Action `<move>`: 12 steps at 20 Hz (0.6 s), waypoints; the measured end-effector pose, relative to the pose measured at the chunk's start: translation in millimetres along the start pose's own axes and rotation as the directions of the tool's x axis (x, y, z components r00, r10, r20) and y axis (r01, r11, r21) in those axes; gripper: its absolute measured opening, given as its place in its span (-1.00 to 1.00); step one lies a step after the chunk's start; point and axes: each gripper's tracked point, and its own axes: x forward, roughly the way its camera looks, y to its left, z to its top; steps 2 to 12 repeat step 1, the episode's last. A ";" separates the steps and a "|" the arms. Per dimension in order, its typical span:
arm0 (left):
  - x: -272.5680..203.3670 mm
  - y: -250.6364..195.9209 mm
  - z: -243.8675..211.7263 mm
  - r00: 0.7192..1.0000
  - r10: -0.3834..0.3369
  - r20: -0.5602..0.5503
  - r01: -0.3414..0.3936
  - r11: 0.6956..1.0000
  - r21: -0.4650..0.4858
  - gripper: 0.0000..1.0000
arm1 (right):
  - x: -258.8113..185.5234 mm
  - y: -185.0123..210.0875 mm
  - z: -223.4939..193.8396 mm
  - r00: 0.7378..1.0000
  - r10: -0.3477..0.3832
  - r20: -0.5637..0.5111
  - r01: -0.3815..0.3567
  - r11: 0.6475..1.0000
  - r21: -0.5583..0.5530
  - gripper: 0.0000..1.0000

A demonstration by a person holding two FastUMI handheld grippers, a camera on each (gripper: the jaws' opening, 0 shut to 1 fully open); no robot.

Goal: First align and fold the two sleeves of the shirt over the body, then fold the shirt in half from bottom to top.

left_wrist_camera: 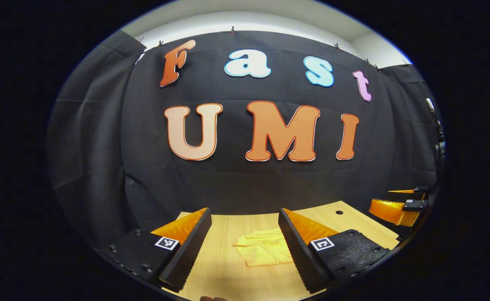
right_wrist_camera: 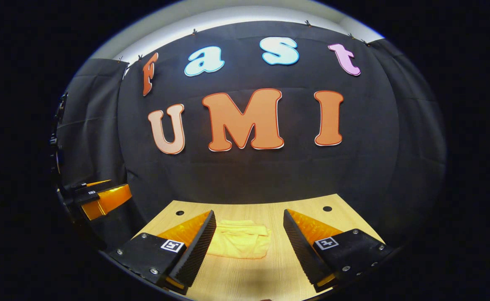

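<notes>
Left gripper view: left gripper [left_wrist_camera: 245, 251] held above the wooden table [left_wrist_camera: 228, 276], fingers spread wide, gripping nothing. Yellow shirt [left_wrist_camera: 264, 248] lies folded into a small bundle on the table, seen between the fingers. Right gripper [left_wrist_camera: 399, 207] off to the side, well apart from the shirt. Right gripper view: right gripper [right_wrist_camera: 249, 251] also wide apart, empty, raised over the table [right_wrist_camera: 245, 276]; shirt [right_wrist_camera: 240, 244] ahead between its fingers; left gripper [right_wrist_camera: 100, 196] at far left.

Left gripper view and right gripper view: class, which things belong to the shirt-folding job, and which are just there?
Job: yellow shirt, lying folded; left gripper, open; right gripper, open.
Just there: wooden table; holes in the tabletop.
</notes>
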 end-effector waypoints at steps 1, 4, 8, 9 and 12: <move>-1.1 4.4 1.2 1.000 0.004 0.005 -0.004 1.000 0.009 0.96 | -1.6 3.5 0.9 1.000 0.002 0.002 -0.002 1.000 0.000 0.95; -1.1 4.4 1.2 1.000 0.004 0.005 -0.004 1.000 0.009 0.96 | -1.6 3.5 0.9 1.000 0.002 0.002 -0.002 1.000 0.000 0.95; -1.1 4.4 1.2 1.000 0.004 0.005 -0.004 1.000 0.009 0.96 | -1.6 3.5 0.9 1.000 0.002 0.002 -0.002 1.000 0.000 0.95; -1.1 4.4 1.2 1.000 0.004 0.005 -0.004 1.000 0.009 0.96 | -1.6 3.5 0.9 1.000 0.002 0.002 -0.002 1.000 0.000 0.95; -1.1 4.4 1.2 1.000 0.004 0.005 -0.004 1.000 0.009 0.96 | -1.6 3.5 0.9 1.000 0.002 0.002 -0.002 1.000 0.000 0.95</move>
